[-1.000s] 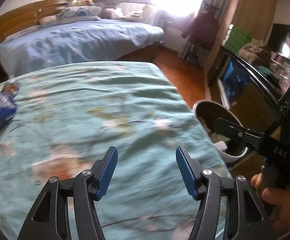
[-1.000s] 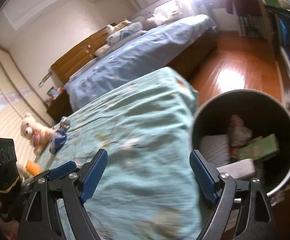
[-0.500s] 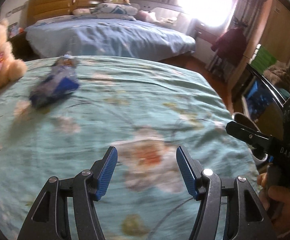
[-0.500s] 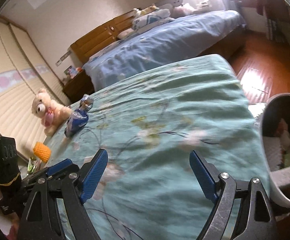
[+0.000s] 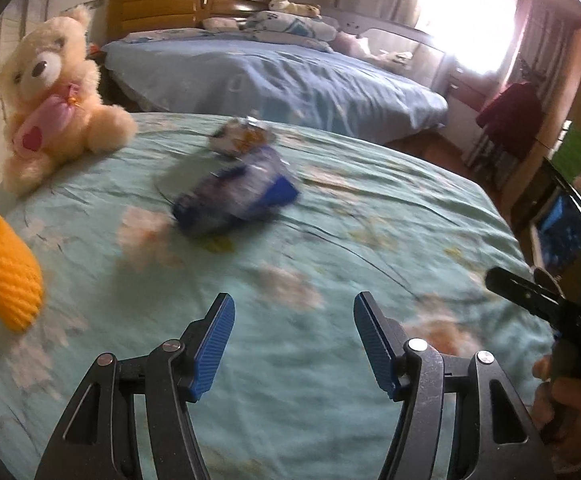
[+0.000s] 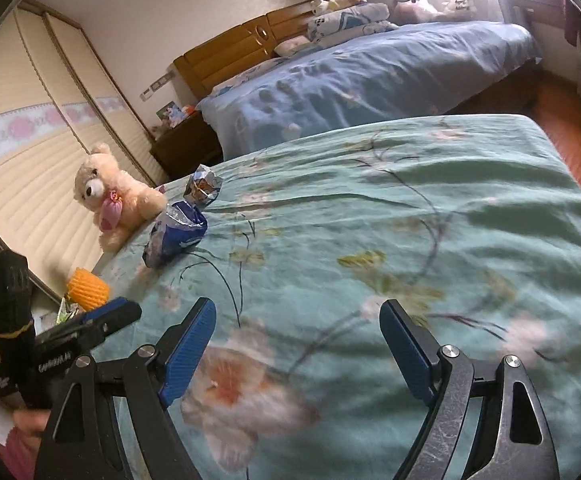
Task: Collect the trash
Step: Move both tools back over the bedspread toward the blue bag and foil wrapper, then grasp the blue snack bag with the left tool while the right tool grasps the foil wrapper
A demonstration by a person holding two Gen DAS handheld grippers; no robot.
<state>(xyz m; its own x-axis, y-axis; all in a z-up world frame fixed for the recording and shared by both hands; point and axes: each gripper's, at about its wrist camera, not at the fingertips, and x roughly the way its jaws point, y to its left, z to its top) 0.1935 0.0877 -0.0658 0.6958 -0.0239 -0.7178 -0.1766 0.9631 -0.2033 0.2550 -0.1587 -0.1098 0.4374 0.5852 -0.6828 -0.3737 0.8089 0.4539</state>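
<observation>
Ahead — blue wrapper (image 5: 236, 196) beyond left gripper (image 5: 293, 342)

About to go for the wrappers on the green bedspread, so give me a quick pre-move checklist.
1. Left claw empty, jaws opening: ok.
2. Right claw open and empty: ok.
3. Blue wrapper in view, unobstructed: ok.
4. Silver wrapper just behind it; whether they touch: cannot tell.
5. Teddy bear and yellow object apart from the wrappers: ok.
6. Trash bin in view for the drop: not ok, neither view shows it.
</observation>
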